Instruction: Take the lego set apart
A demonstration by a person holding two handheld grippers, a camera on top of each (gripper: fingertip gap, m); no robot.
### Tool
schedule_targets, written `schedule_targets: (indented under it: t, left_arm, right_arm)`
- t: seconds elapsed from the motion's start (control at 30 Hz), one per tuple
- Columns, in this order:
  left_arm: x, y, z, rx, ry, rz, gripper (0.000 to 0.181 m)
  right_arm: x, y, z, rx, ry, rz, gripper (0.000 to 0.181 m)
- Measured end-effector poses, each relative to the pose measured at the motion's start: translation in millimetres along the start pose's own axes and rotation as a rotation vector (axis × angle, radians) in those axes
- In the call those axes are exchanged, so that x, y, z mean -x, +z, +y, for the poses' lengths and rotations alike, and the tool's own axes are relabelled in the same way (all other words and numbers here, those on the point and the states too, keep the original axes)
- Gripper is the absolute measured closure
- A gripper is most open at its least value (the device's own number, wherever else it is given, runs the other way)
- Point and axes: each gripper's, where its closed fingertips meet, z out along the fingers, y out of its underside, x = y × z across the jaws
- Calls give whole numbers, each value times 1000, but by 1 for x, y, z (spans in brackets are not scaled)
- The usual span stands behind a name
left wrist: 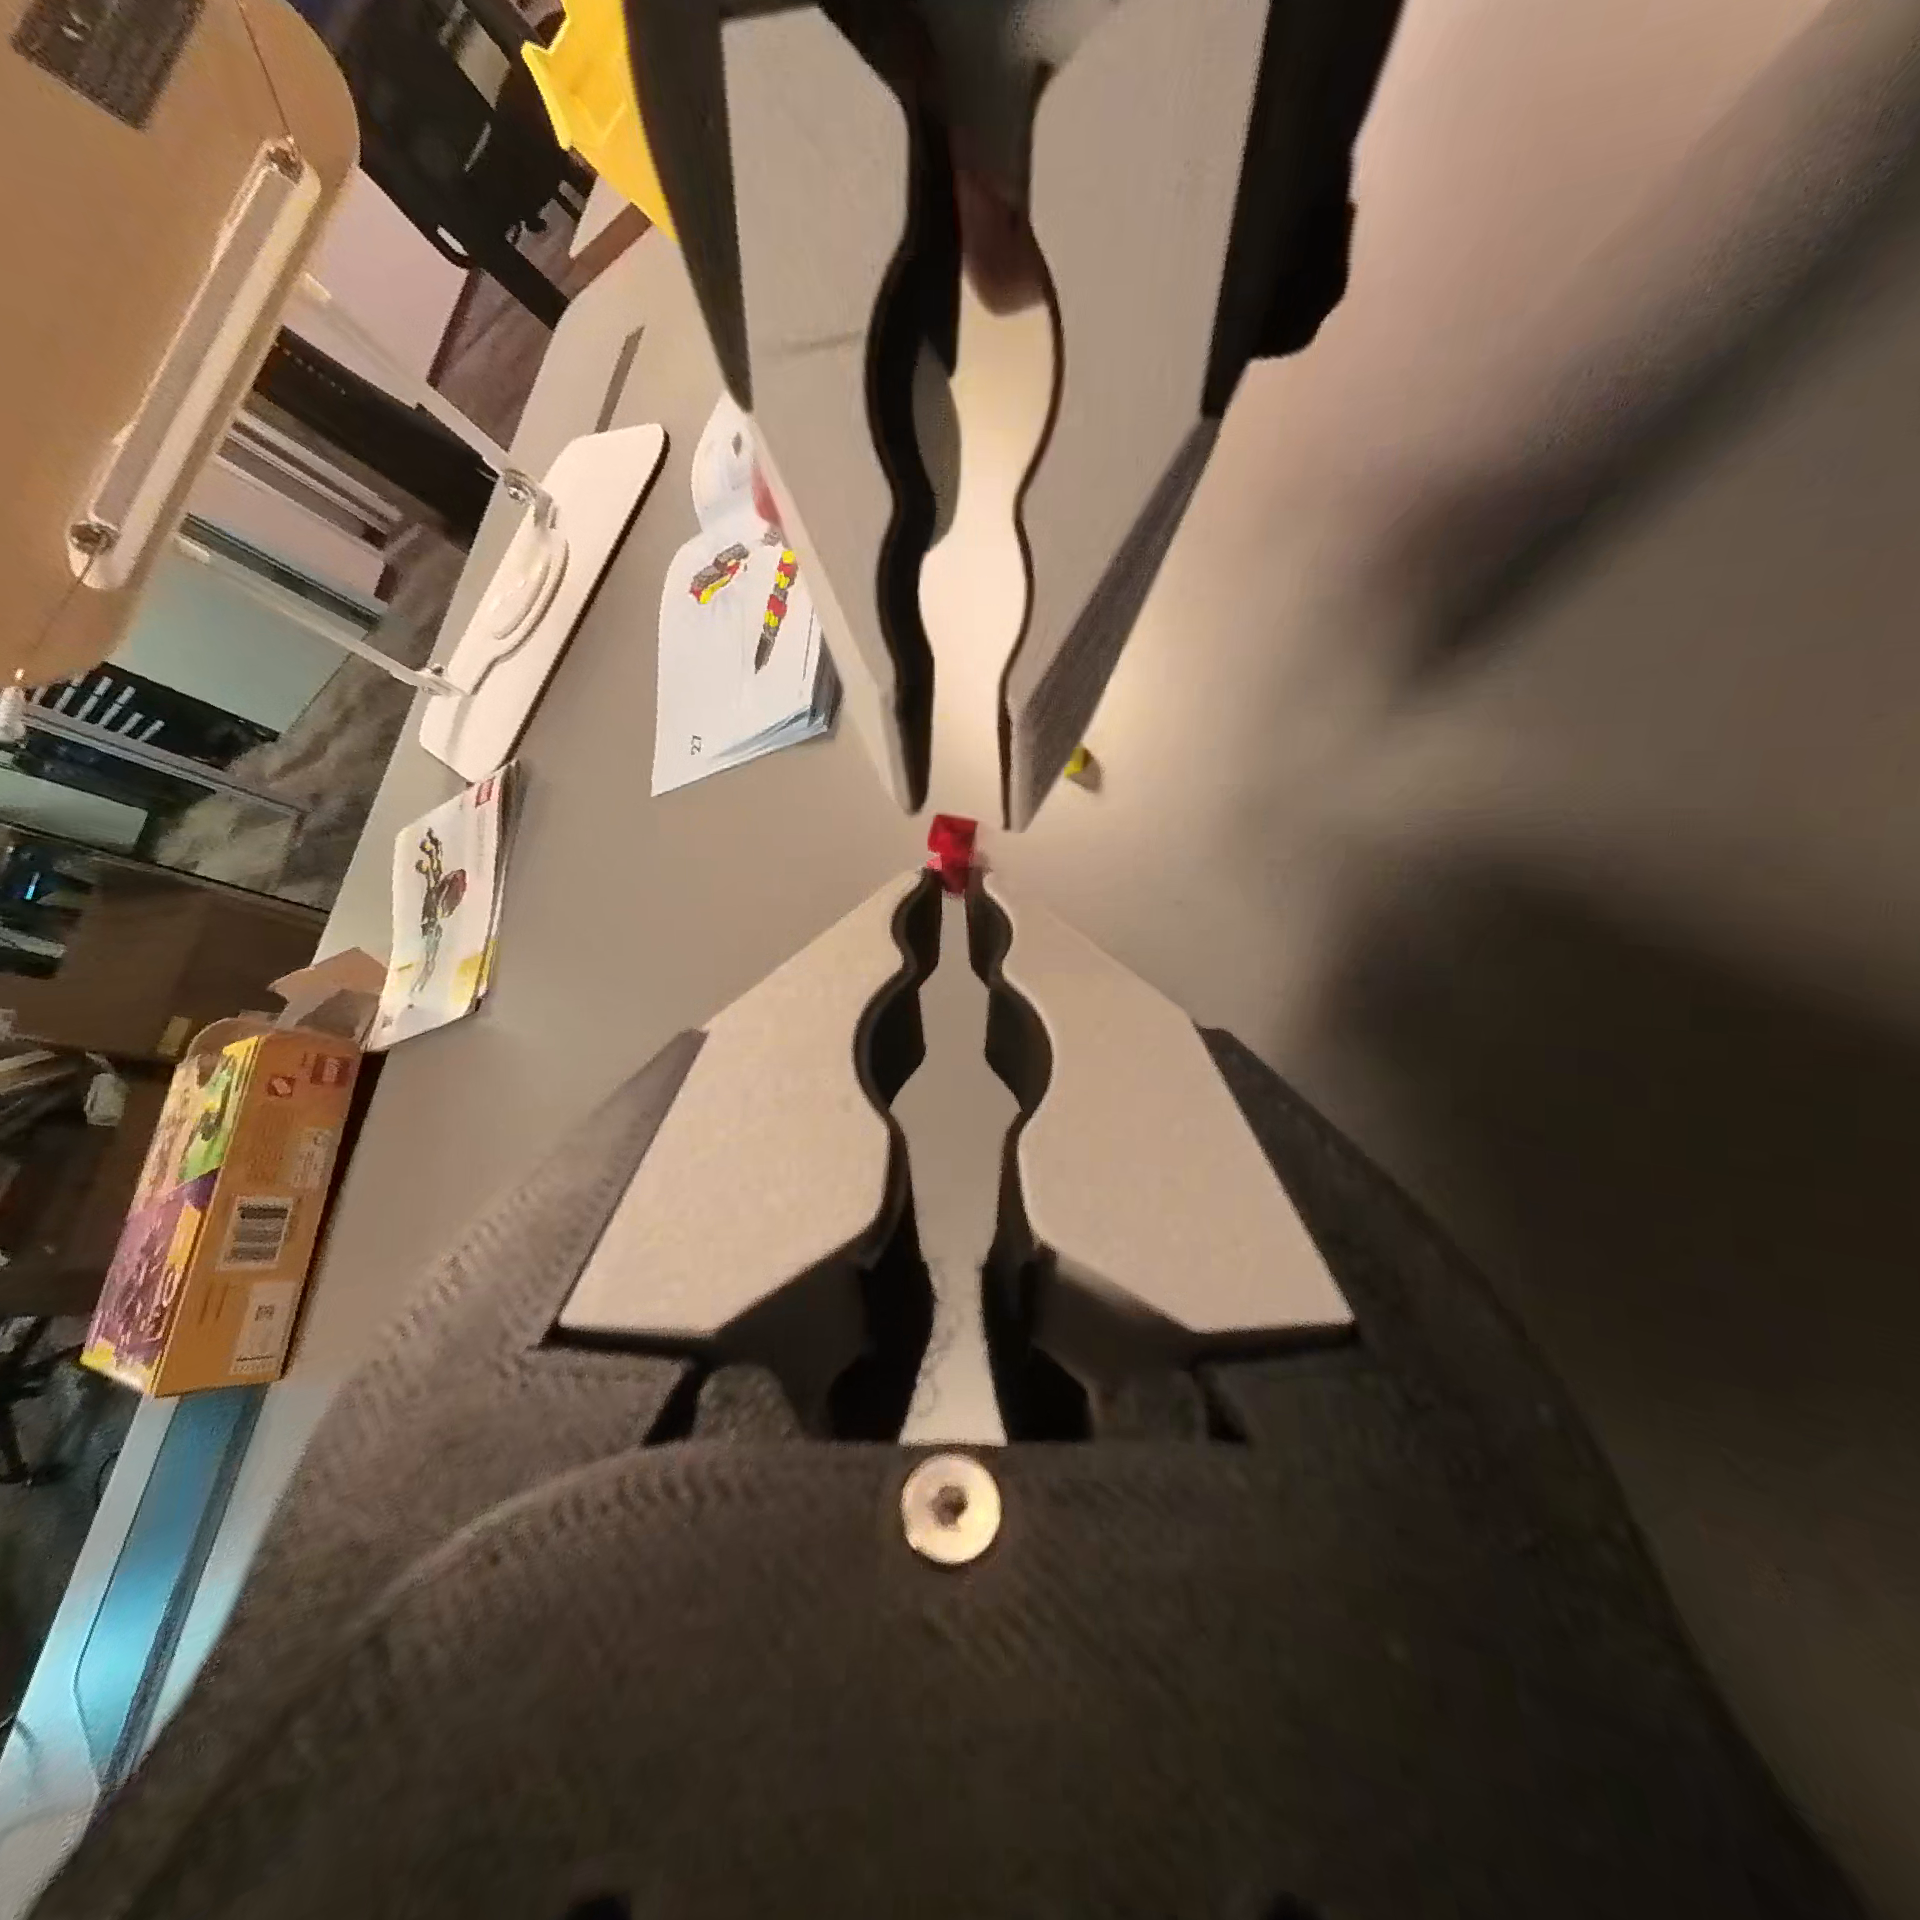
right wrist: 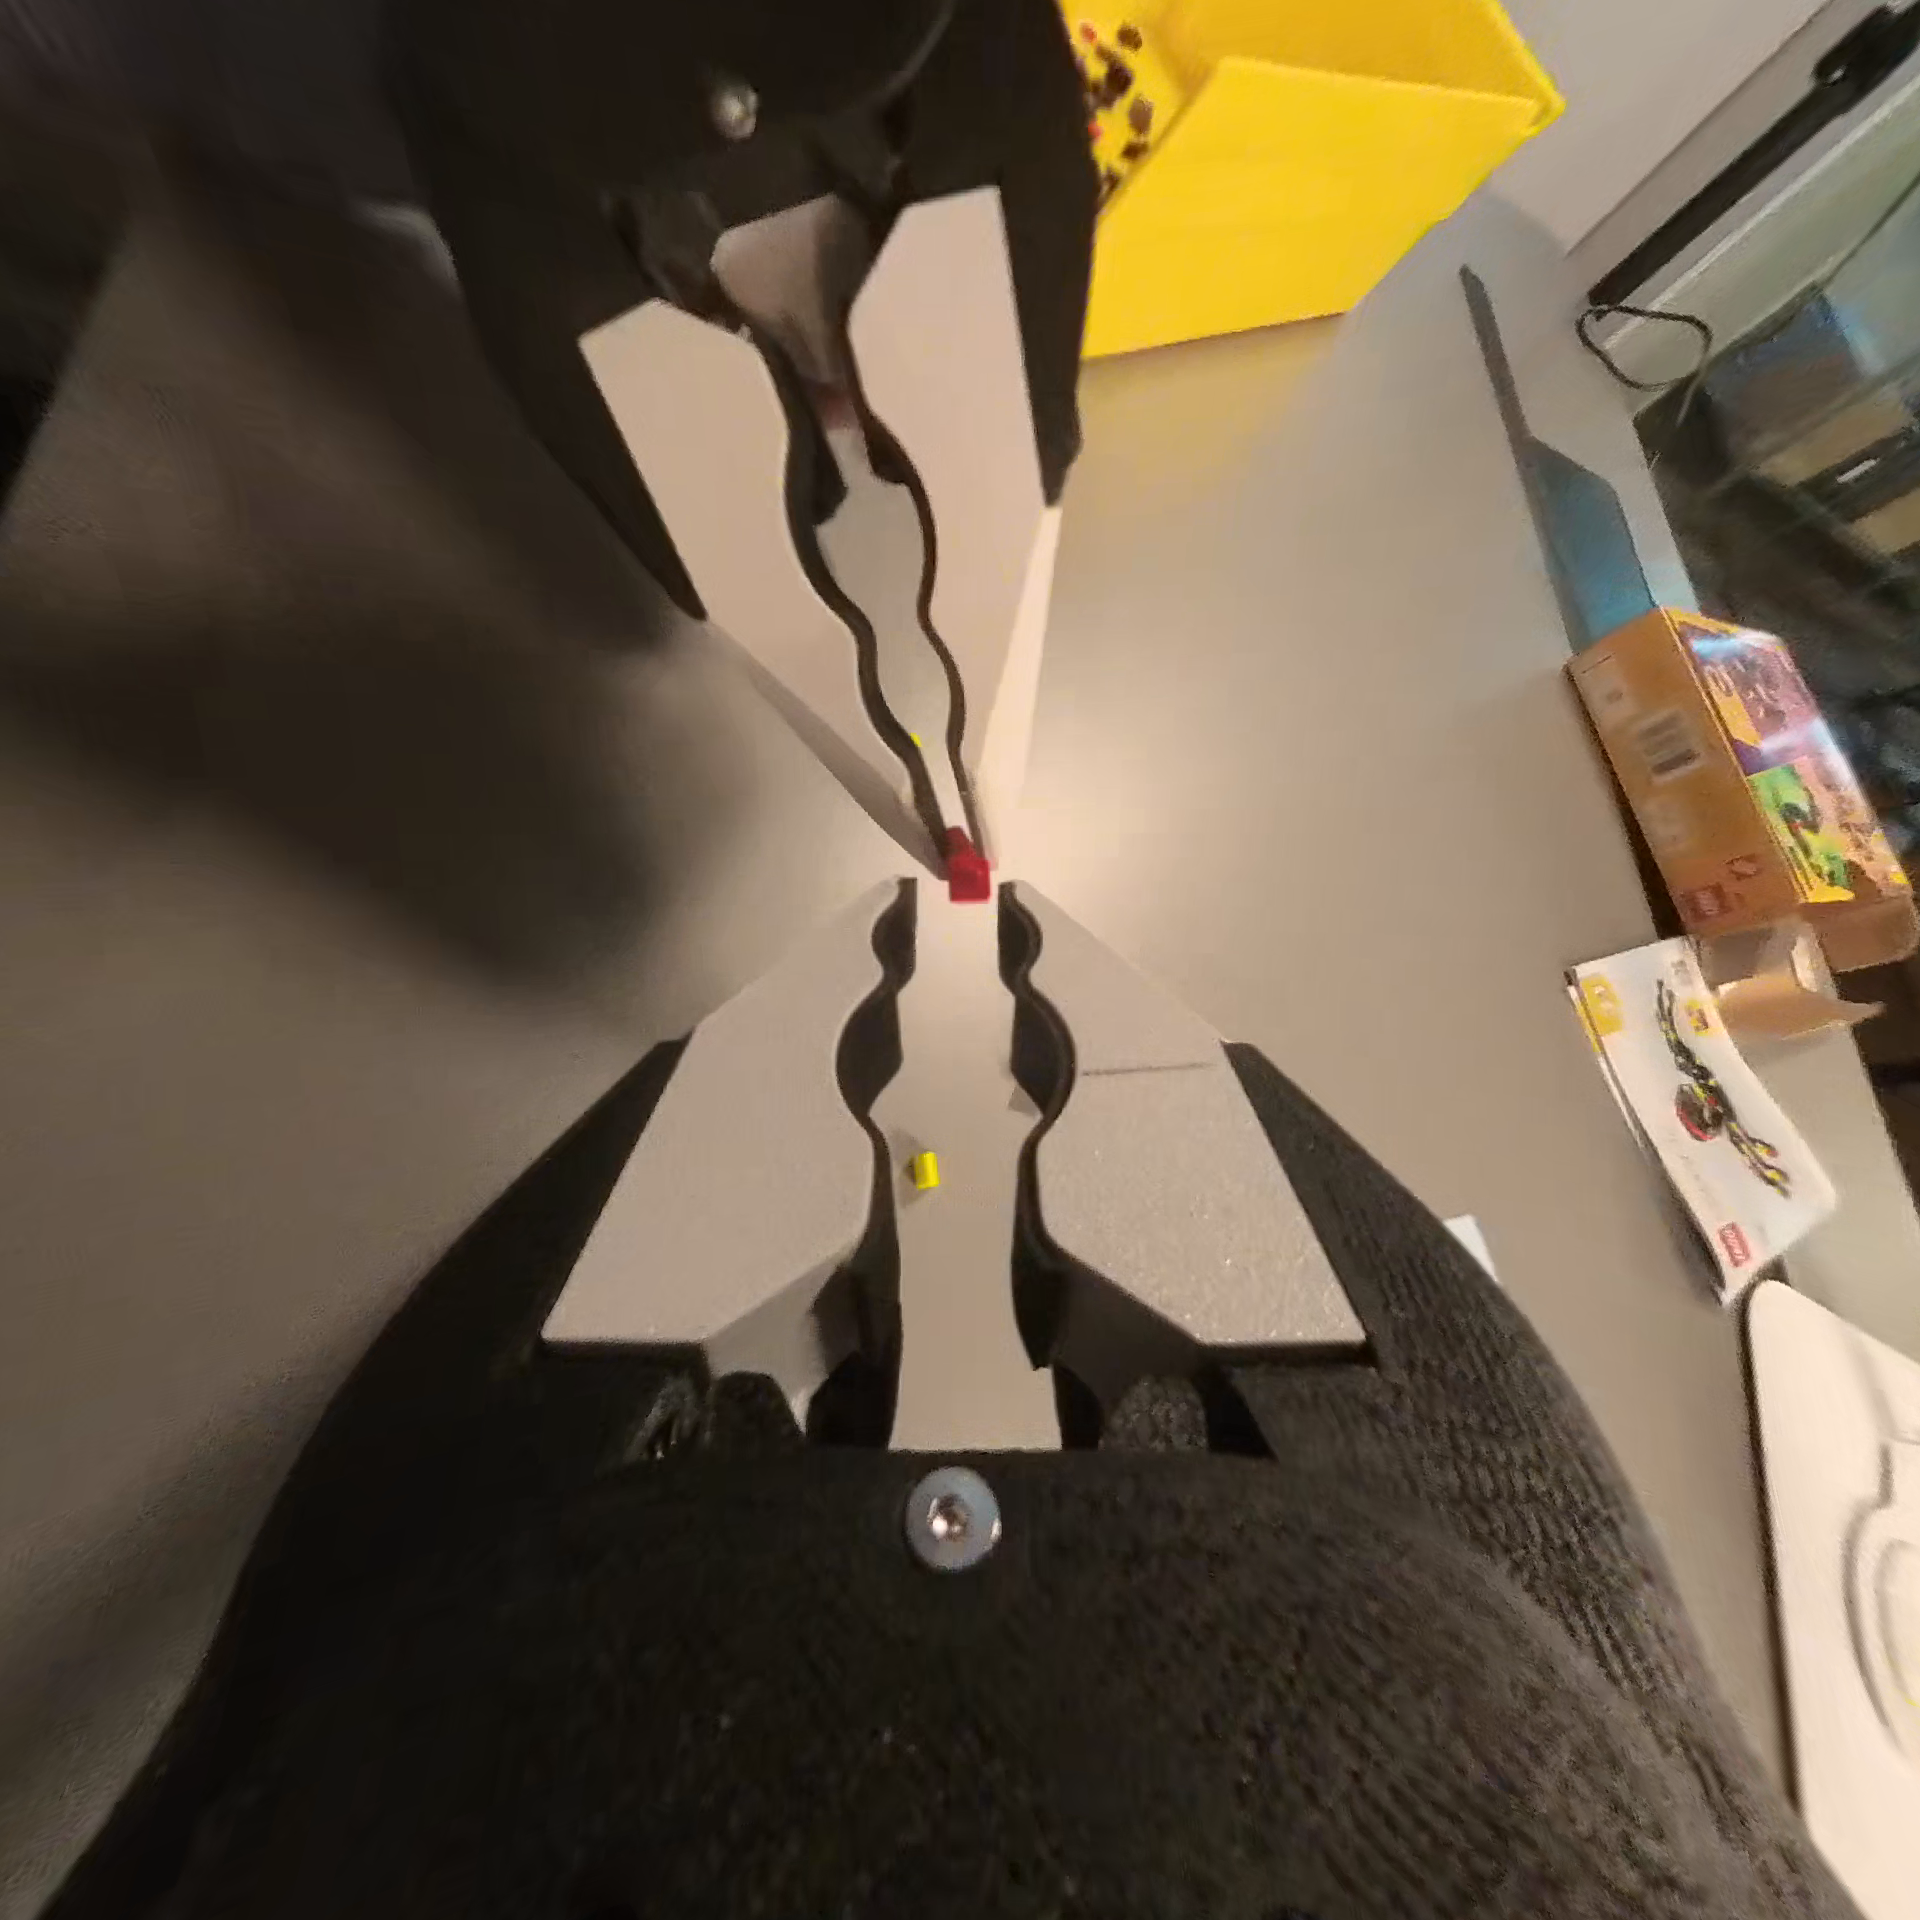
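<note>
A small red lego piece (left wrist: 954,842) is pinched at the tips of my left gripper (left wrist: 951,881), which is shut on it above the grey table (left wrist: 644,935). My right gripper (left wrist: 964,812) faces it tip to tip from the far side. In the right wrist view, my right gripper (right wrist: 954,891) is open with a narrow gap and nothing in it. The red piece (right wrist: 966,873) sits just ahead of its tips, held by the left gripper (right wrist: 961,847). A small yellow piece (right wrist: 922,1169) lies on the table under the right gripper's fingers; it also shows in the left wrist view (left wrist: 1081,767).
A yellow bin (right wrist: 1299,187) holding several loose pieces stands at the back. A lego box (right wrist: 1745,790), instruction booklets (right wrist: 1704,1122) (left wrist: 727,644) and a white board (right wrist: 1829,1558) lie along the table edge. The box (left wrist: 239,1205) is near the edge. My left and right fingertips are right by each other.
</note>
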Motion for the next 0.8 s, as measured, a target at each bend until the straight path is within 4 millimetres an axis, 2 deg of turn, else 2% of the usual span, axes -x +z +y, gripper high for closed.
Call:
schedule_targets:
  t: [0.27,0.33,0.47,0.63,0.7,0.73,0.8]
  left_arm:
    - [0,0,0,5,5,4,178]
    - [4,-2,-3,-22,-45,-4,178]
    - [19,-19,-20,-168,-205,-37,178]
    - [39,-37,-32,-248,-278,-129,181]
    - [55,-40,1,-117,-275,-229,181]
    - [55,-45,5,-148,-318,-212,181]
    - [52,-55,-2,-240,-394,-167,181]
  right_arm:
    - [-3,7,1,69,-87,51,176]
    - [-7,5,-3,66,-180,109,177]
    - [-18,-9,-28,-25,-278,253,177]
    - [-29,-23,-58,-126,-426,482,177]
    - [-33,-40,-78,-187,-492,584,177]
    - [-35,-46,-85,-205,-494,606,177]
    - [-35,-50,-92,-225,-461,587,177]
